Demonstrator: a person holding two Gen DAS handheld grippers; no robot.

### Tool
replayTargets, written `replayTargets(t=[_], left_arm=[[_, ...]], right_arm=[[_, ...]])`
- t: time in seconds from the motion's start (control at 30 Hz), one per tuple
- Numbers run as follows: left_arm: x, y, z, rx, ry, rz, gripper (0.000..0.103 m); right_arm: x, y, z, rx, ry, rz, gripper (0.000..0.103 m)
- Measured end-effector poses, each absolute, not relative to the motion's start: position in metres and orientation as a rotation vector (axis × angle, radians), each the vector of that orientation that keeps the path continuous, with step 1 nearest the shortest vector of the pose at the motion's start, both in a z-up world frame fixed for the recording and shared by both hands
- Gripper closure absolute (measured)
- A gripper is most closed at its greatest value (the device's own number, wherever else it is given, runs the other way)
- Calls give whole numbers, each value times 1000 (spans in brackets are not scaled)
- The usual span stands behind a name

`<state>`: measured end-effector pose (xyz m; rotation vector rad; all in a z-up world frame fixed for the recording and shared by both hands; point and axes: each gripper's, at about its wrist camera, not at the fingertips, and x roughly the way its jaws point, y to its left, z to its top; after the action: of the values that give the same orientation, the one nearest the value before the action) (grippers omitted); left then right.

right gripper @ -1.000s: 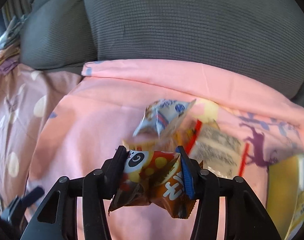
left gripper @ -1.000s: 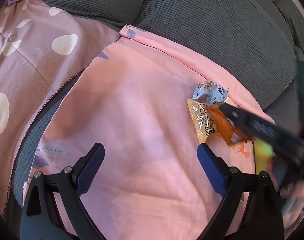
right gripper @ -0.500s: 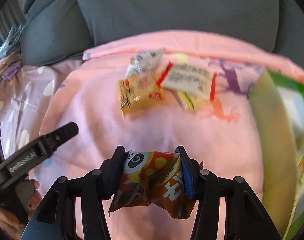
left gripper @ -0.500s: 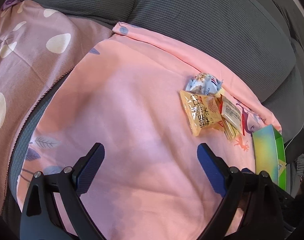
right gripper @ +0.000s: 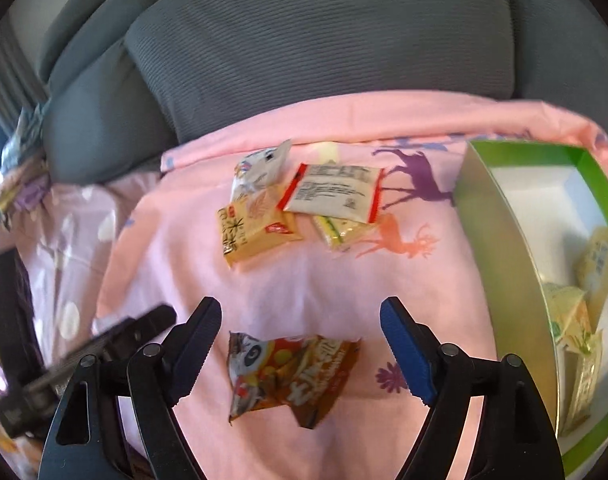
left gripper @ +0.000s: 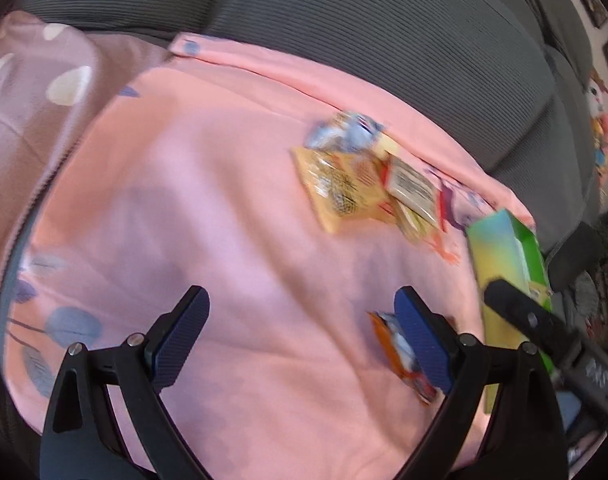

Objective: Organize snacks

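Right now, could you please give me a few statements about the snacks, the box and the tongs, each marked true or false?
1. The right tongs grip the orange packet. False: they have just opened, and the packet lies between them on the pink sheet, free of the pads.
2. The green box already holds some packets. True.
3. The left tongs hold a snack. False: they are open and empty.
4. Several packets lie in a cluster near the grey cushion. True.
5. The white packet with red edges is inside the box. False: it lies on the sheet, left of the box.
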<state>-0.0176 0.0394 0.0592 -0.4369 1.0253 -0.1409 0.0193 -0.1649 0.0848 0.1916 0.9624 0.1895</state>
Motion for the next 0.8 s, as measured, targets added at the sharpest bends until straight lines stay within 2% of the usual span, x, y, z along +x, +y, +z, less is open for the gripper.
replayTargets(t=[0.33, 0.47, 0.53, 0.57, 0.67, 0.7, 0.73, 0.8], left_arm=[[-25, -24, 42, -355, 1126, -333, 12], [-25, -33, 36, -341, 1125, -347, 28], [-24, -36, 37, -351, 1097, -372, 39], [-24, -36, 38, -366, 1092, -398, 52], [-25, -40, 42, -330, 1066, -397, 57], [-26, -44, 44, -315, 1056, -396, 61], [-28, -48, 47, -300, 1043, -392, 61], [-31, -53, 57, -271, 998, -375, 64]], right_arm=[[36, -171, 41, 368, 1184, 320, 21], [37, -163, 28, 344, 1244, 305, 21], [37, -161, 28, 335, 1238, 311, 21], [37, -160, 28, 334, 1235, 311, 21], [36, -159, 30, 323, 1210, 313, 23], [34, -158, 33, 312, 1191, 319, 28], [33, -158, 37, 319, 1177, 356, 41], [31, -155, 46, 318, 1169, 394, 44]])
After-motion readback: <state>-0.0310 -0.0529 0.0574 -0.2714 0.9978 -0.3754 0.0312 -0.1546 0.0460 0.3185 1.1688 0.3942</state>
